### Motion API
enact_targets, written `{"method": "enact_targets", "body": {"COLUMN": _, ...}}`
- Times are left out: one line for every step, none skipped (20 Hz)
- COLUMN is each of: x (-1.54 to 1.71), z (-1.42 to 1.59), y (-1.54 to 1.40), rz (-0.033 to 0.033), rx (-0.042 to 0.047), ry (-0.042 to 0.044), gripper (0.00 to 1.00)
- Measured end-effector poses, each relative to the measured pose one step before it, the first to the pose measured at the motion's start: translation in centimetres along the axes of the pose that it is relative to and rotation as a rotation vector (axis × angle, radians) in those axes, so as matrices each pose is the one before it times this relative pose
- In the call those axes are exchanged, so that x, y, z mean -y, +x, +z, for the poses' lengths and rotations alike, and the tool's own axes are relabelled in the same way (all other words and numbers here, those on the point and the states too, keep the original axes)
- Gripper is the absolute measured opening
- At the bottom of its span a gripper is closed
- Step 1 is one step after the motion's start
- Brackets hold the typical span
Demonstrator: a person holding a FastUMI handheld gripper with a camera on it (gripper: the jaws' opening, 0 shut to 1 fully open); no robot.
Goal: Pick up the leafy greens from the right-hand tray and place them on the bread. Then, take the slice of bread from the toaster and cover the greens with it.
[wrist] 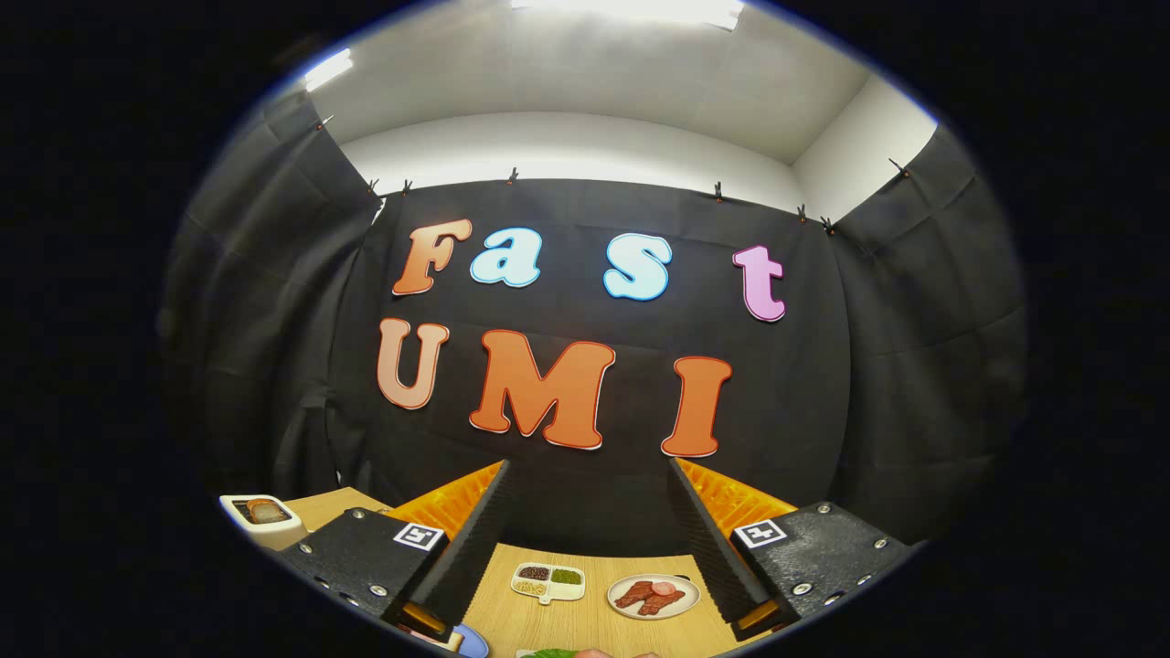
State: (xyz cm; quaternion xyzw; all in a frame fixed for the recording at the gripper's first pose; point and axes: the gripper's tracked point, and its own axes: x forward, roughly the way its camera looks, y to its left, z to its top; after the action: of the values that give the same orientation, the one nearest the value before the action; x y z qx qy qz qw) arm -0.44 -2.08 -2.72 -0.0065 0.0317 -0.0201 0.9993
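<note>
The claw (590, 512) is open: its two fingers (471, 539) stand wide apart and nothing is held between them. They are lifted above a wooden surface (599, 621) and point toward the black cloth wall of the booth.

Between the fingers, lower down on the surface, lie two dishes. The first is a small white divided dish (548, 582) with three compartments; one holds dark grains, one something green, and the third something pale. Just beside it, on the side of the right finger, there is a round plate (654, 596) with reddish-brown pieces of meat and one pink slice.

The toaster (262, 519) is white and stands beyond the left finger, well apart from the two dishes. A slice of bread (264, 511) sits in its slot, with the brown top visible.

The leafy greens (551, 653) show only as a small green edge very close under the claw, between the fingers and nearer than the two dishes. I cannot tell on what they lie. Next to them there is a small pale shape, too little of it visible to say what it is. Beside the base of the left finger a piece of a blue round thing (472, 642) appears, mostly hidden.
</note>
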Motion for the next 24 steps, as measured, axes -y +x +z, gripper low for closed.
{"method": "enact_targets", "body": {"x": 0.079, "z": -0.375, "y": 0.055, "rz": -0.00208, "rx": -0.00892, "ry": -0.00068, "gripper": 0.99}}
{"method": "enact_targets", "body": {"x": -0.015, "z": -0.401, "y": -0.030, "rz": -0.00068, "rx": -0.01091, "ry": 0.00185, "gripper": 0.99}}
{"method": "enact_targets", "body": {"x": -0.014, "z": -0.428, "y": 0.003, "rz": 0.00115, "rx": -0.01191, "ry": 0.00322, "gripper": 0.99}}
{"method": "enact_targets", "body": {"x": -0.018, "z": -0.426, "y": 0.008, "rz": -0.00003, "rx": -0.01153, "ry": 0.00264, "gripper": 0.99}}
{"method": "enact_targets", "body": {"x": 0.072, "z": -0.423, "y": 0.058, "rz": -0.00240, "rx": -0.01122, "ry": 0.00028, "gripper": 0.99}}
{"method": "enact_targets", "body": {"x": 0.069, "z": -0.447, "y": 0.064, "rz": -0.00171, "rx": -0.01048, "ry": -0.00090, "gripper": 0.99}}
{"method": "enact_targets", "body": {"x": 0.019, "z": -0.454, "y": 0.068, "rz": -0.00168, "rx": -0.01177, "ry": -0.00164, "gripper": 0.99}}
{"method": "enact_targets", "body": {"x": -0.062, "z": -0.530, "y": 0.075, "rz": 0.00192, "rx": -0.01179, "ry": -0.00103, "gripper": 0.99}}
{"method": "enact_targets", "body": {"x": -0.115, "z": -0.575, "y": 0.170, "rz": 0.00002, "rx": -0.01708, "ry": -0.00093, "gripper": 0.99}}
{"method": "enact_targets", "body": {"x": -0.056, "z": -0.844, "y": 0.058, "rz": -0.00131, "rx": -0.02068, "ry": -0.00105, "gripper": 0.99}}
{"method": "enact_targets", "body": {"x": -0.165, "z": -0.626, "y": 0.111, "rz": 0.00174, "rx": -0.01704, "ry": 0.00041, "gripper": 1.00}}
{"method": "enact_targets", "body": {"x": -0.397, "z": -0.821, "y": 0.096, "rz": 0.00920, "rx": -0.02459, "ry": -0.00190, "gripper": 0.99}}
{"method": "enact_targets", "body": {"x": -0.518, "z": -0.857, "y": 0.274, "rz": 0.01002, "rx": -0.02366, "ry": -0.00470, "gripper": 0.99}}
{"method": "enact_targets", "body": {"x": -0.288, "z": -1.013, "y": 0.187, "rz": 0.00931, "rx": -0.02890, "ry": -0.01082, "gripper": 0.99}}
{"method": "enact_targets", "body": {"x": -0.353, "z": -1.007, "y": 0.159, "rz": 0.01260, "rx": -0.03078, "ry": -0.01483, "gripper": 1.00}}
{"method": "enact_targets", "body": {"x": -0.280, "z": -1.125, "y": 0.140, "rz": 0.00858, "rx": -0.03470, "ry": -0.02142, "gripper": 1.00}}
{"method": "enact_targets", "body": {"x": -0.211, "z": -0.972, "y": 0.181, "rz": 0.01032, "rx": -0.02927, "ry": -0.02299, "gripper": 0.99}}
{"method": "enact_targets", "body": {"x": -0.433, "z": -0.912, "y": 0.122, "rz": 0.01028, "rx": -0.03093, "ry": -0.02279, "gripper": 1.00}}
{"method": "enact_targets", "body": {"x": -0.451, "z": -0.886, "y": 0.303, "rz": 0.01562, "rx": -0.03096, "ry": -0.01643, "gripper": 1.00}}
{"method": "enact_targets", "body": {"x": -0.534, "z": -0.965, "y": 0.290, "rz": 0.02126, "rx": -0.02631, "ry": -0.00827, "gripper": 1.00}}
{"method": "enact_targets", "body": {"x": -0.582, "z": -1.034, "y": 0.241, "rz": 0.02378, "rx": -0.03390, "ry": -0.00487, "gripper": 1.00}}
{"method": "enact_targets", "body": {"x": -0.408, "z": -0.982, "y": 0.428, "rz": 0.02053, "rx": -0.03243, "ry": -0.00100, "gripper": 1.00}}
{"method": "enact_targets", "body": {"x": -0.213, "z": -1.031, "y": 0.359, "rz": 0.01360, "rx": -0.03340, "ry": 0.00117, "gripper": 1.00}}
{"method": "enact_targets", "body": {"x": -0.195, "z": -1.098, "y": 0.519, "rz": 0.01301, "rx": -0.04032, "ry": 0.00187, "gripper": 0.99}}
